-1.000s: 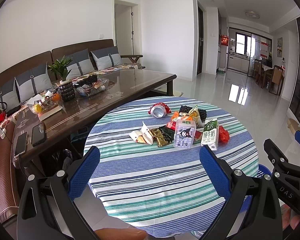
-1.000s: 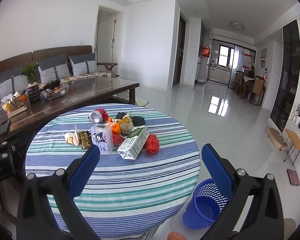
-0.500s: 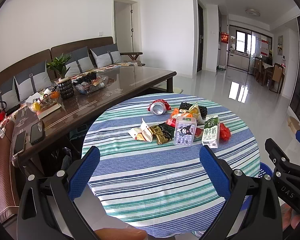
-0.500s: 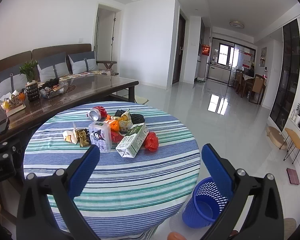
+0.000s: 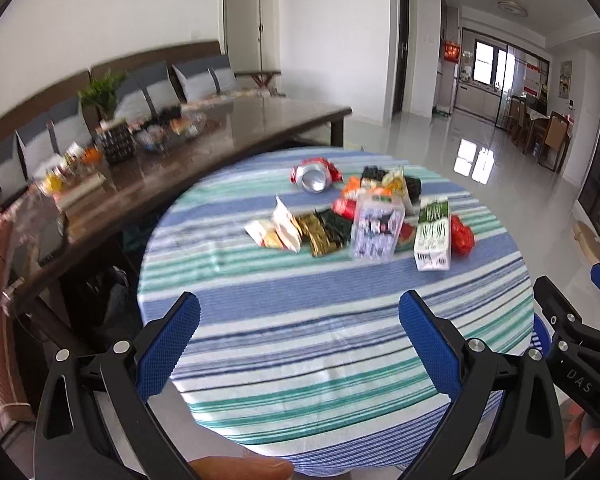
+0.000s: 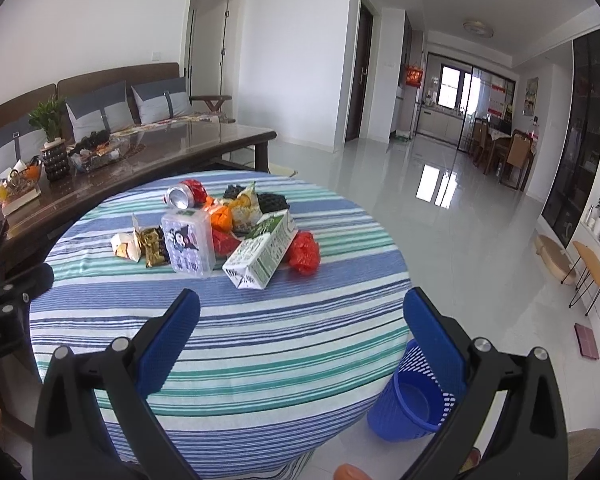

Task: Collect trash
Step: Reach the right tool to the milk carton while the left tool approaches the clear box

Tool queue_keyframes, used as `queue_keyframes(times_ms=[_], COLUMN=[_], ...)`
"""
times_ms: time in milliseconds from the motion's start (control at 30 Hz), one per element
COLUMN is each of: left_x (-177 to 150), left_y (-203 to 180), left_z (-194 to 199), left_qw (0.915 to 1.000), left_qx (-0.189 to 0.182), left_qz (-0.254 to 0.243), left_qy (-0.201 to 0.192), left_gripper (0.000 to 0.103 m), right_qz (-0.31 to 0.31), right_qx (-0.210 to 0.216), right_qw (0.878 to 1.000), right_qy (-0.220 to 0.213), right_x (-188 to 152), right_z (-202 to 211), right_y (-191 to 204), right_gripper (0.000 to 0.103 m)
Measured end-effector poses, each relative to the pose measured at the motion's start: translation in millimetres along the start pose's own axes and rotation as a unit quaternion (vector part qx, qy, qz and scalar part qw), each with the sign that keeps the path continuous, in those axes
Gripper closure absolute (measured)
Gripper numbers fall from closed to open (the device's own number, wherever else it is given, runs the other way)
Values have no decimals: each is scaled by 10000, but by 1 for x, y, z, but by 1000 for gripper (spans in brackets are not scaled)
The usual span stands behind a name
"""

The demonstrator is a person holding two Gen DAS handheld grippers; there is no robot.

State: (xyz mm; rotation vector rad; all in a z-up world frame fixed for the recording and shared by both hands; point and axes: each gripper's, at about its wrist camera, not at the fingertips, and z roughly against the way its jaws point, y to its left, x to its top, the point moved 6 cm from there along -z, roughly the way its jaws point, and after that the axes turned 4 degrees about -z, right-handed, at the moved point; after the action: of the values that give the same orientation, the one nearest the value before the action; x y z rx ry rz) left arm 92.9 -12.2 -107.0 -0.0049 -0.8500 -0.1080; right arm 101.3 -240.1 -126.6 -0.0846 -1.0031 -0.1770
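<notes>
A pile of trash lies on the far half of a round table with a striped cloth [image 6: 284,344]: a crushed red can [image 6: 185,195], a green and white milk carton [image 6: 262,254], a clear box with a cartoon print [image 6: 188,244], snack wrappers [image 6: 140,246] and a red crumpled bag [image 6: 305,252]. The pile also shows in the left wrist view, with the carton [image 5: 433,236] and can [image 5: 315,175]. A blue mesh bin [image 6: 410,396] stands on the floor at the table's right. My left gripper [image 5: 300,340] and right gripper [image 6: 300,336] are open and empty, held above the table's near edge.
A long dark wooden table [image 6: 172,152] with a plant, fruit and snack trays stands left of the round table, and a sofa [image 6: 100,96] lies behind it. Shiny tiled floor [image 6: 440,208] stretches to the right, towards a dining area.
Both grippers have moved a little up and back, so the table and trash sit slightly lower and farther. The left view is now blurred by motion. The jaws stay open.
</notes>
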Motion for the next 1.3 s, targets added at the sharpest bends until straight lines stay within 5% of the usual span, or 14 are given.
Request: queue_keyframes(times_ms=[267,500,867,1133,1300], left_x=[-38,-47,-18,-16,-7], left_y=[10,16,29,27,15], left_z=[-86,-138,-176,-176,-169], left_qw=[9951,9906,9915,9910,9910], left_qx=[-166,27,34,36,-645], left_qz=[74,-130,-51,-75,-195], left_qy=[972,1358,1297,1339,1161], left_gripper=[4,4,4,4,5], right_qz=[-15,66,-5,-400,-897], right_qx=[32,168,695,943,1357], right_qw=[9974,9903,9754,9810,9705], right_qy=[720,1376,2091,1650,1781], right_x=[-29,-45,-43,0,15], right_z=[-47,-92,-147,-159,-177], right_y=[-1,12,36,34,25], right_gripper=[5,5,5,5,9])
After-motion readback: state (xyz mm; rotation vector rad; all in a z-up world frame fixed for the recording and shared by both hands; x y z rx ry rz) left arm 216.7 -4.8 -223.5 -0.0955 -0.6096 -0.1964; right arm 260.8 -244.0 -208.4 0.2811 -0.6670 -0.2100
